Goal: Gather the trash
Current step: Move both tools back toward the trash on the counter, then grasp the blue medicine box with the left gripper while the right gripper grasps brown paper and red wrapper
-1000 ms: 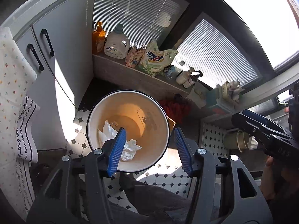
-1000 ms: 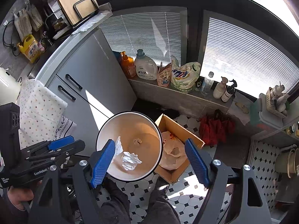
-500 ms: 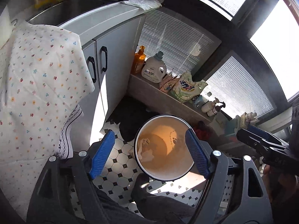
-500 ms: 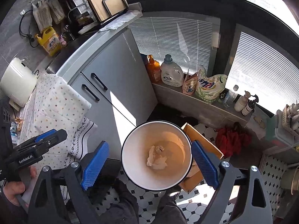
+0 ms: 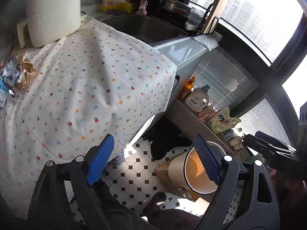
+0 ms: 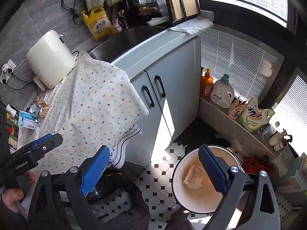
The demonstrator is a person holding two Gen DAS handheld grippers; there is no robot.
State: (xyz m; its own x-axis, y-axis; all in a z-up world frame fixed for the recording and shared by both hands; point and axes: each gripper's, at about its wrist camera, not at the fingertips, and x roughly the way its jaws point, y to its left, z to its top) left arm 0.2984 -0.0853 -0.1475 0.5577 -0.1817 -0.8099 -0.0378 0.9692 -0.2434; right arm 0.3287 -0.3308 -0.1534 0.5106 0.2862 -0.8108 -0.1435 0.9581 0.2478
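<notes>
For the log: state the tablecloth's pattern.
White tablecloth with small multicoloured flowers and dots; clearest in the left wrist view.

White floral tablecloth (image 5: 92,88) (multicoloured sprigs)

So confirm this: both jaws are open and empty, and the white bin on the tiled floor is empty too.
Not quite. The bin isn't empty: the right wrist view shows crumpled white paper lying in it. The rest holds: the left gripper and right gripper have open, empty jaws, and the bin stands on the tiled floor.
</notes>
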